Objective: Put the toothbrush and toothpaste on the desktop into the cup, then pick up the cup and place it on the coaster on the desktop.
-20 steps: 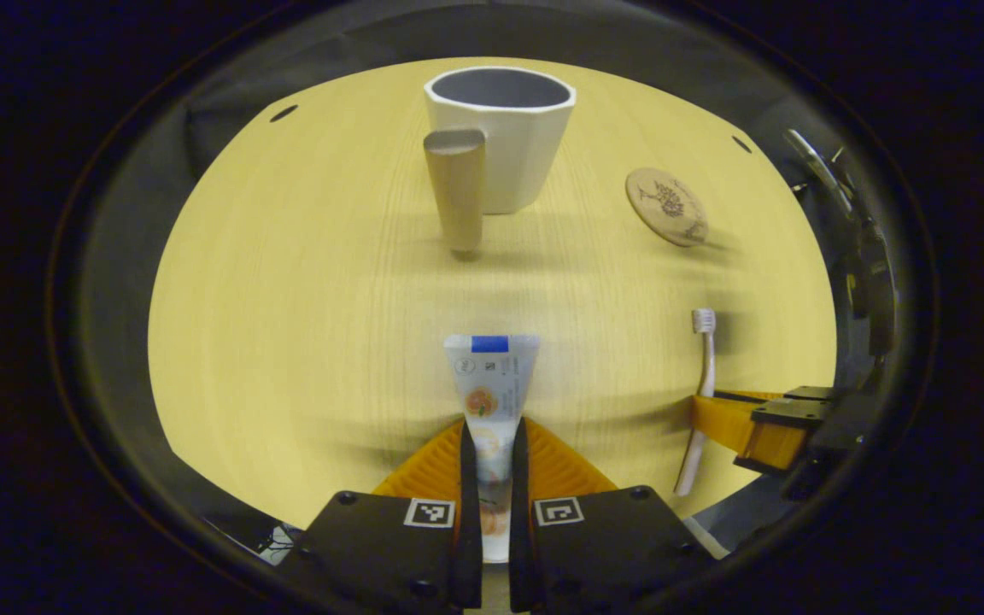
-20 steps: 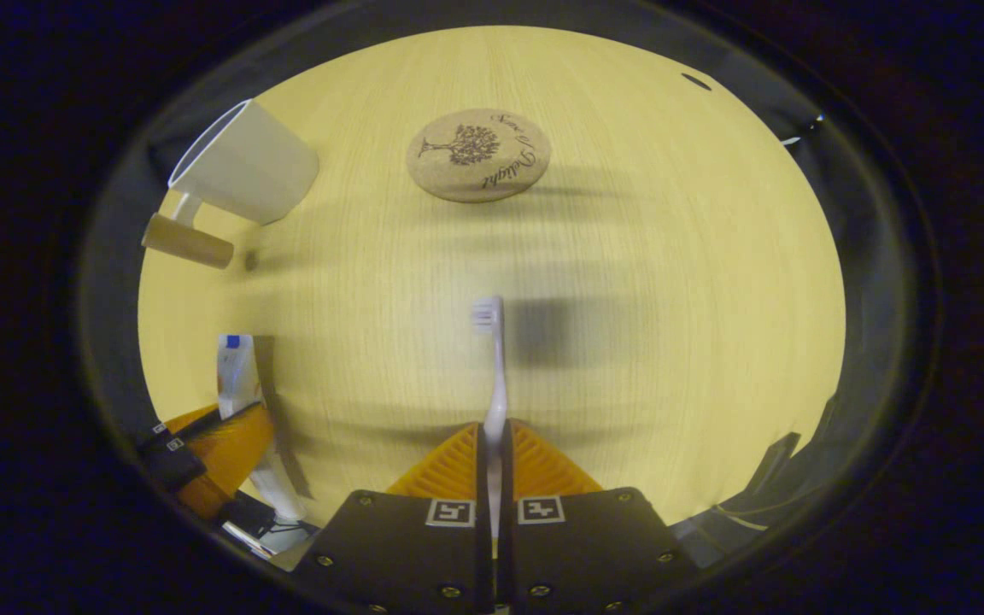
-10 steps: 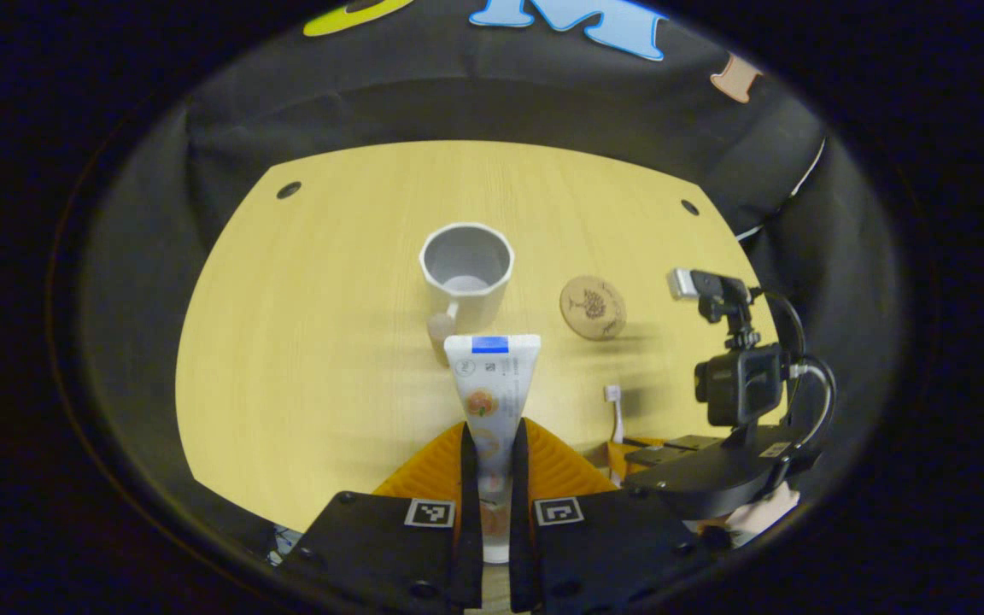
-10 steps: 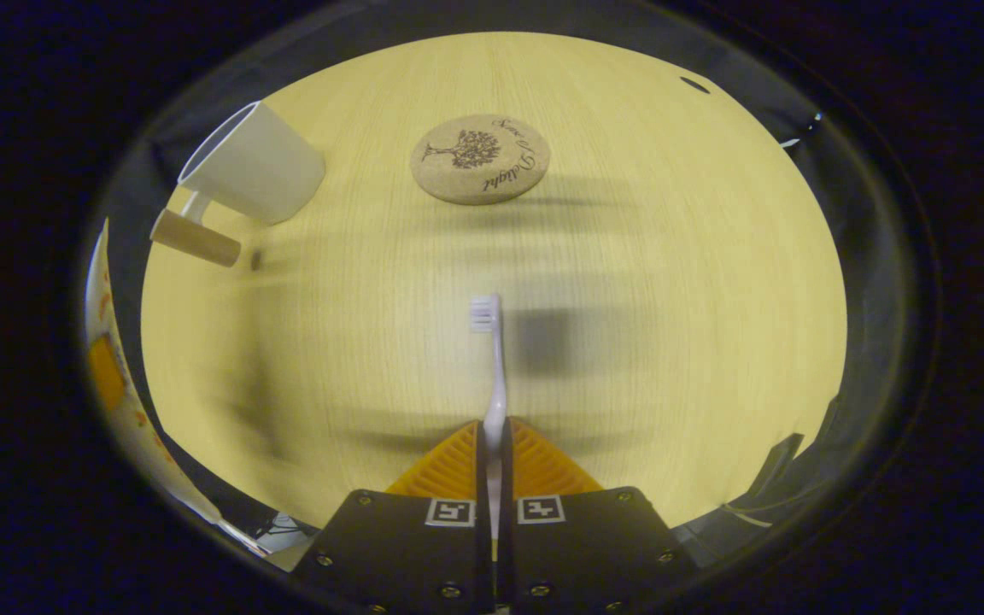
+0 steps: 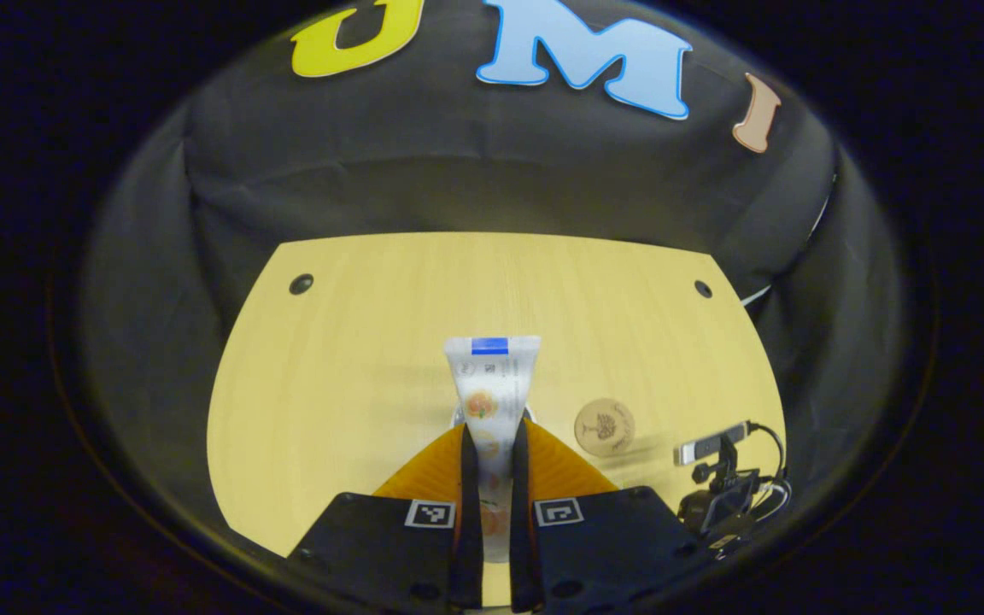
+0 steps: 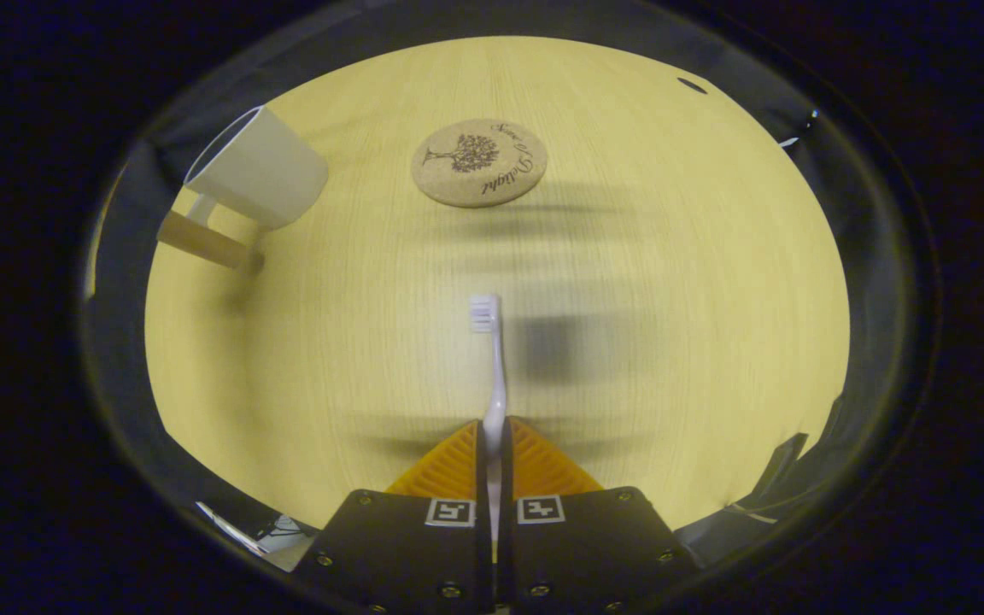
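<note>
In the left gripper view my left gripper [image 5: 492,437] is shut on a white toothpaste tube [image 5: 490,384] with a blue stripe at its flat end, held high above the wooden desktop [image 5: 355,359]. The tube hides nearly all of the cup. The round cork coaster [image 5: 605,426] lies to its right. In the right gripper view my right gripper [image 6: 493,431] is shut on a white toothbrush [image 6: 496,376], bristles pointing away, just over the desktop. The white cup [image 6: 257,166] with a wooden handle [image 6: 206,243] stands far left, the coaster [image 6: 479,162] straight ahead.
The desktop has two small dark holes [image 5: 301,284] near its back corners and ends at the black cloth wall [image 5: 492,179]. The right gripper's camera and cable [image 5: 724,487] show at the lower right of the left gripper view.
My left gripper has risen far above the desktop with the toothpaste, and it has left the right gripper view. The right gripper with the toothbrush has barely moved.
</note>
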Demonstrator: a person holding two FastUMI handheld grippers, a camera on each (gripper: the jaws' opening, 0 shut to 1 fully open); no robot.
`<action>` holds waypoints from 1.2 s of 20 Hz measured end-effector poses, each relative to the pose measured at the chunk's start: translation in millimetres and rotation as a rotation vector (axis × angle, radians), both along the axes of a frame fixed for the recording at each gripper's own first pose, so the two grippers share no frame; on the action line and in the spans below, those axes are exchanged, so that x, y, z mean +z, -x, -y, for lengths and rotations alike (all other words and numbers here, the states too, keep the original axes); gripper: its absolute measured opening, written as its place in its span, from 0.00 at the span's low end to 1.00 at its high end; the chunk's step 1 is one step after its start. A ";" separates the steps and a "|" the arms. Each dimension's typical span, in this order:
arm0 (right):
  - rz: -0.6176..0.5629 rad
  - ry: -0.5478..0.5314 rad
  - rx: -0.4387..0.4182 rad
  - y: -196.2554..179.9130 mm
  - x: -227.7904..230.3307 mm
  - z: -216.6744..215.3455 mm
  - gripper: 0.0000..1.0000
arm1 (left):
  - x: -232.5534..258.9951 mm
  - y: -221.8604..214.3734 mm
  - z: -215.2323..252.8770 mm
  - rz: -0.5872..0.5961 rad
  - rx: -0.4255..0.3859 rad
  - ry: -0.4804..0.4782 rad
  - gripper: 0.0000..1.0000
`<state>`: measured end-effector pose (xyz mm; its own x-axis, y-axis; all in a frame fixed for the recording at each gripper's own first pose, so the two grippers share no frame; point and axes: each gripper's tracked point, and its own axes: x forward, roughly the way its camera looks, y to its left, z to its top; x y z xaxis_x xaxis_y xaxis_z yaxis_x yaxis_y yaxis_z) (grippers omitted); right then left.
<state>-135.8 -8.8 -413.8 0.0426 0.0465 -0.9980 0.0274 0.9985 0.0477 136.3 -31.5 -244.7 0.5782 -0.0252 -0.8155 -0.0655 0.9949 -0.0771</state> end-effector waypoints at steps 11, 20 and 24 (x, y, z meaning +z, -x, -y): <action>0.029 -0.017 0.041 0.6 -0.2 0.9 0.04 | -37.1 -81.9 8.5 0.252 -0.010 -0.002 0.19; 0.010 -0.068 -0.007 0.7 0.0 1.1 0.04 | -66.2 -69.6 3.0 0.376 0.003 -0.102 0.24; 0.008 -0.092 -0.042 0.6 0.3 1.1 0.04 | -77.0 -53.7 14.2 0.347 -0.009 -0.055 0.34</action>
<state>-136.4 -9.8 -413.5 0.0548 0.1357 -0.9892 0.0682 0.9879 0.1393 190.1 -45.7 -321.7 0.8213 0.0073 -0.5704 -0.0361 0.9986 -0.0391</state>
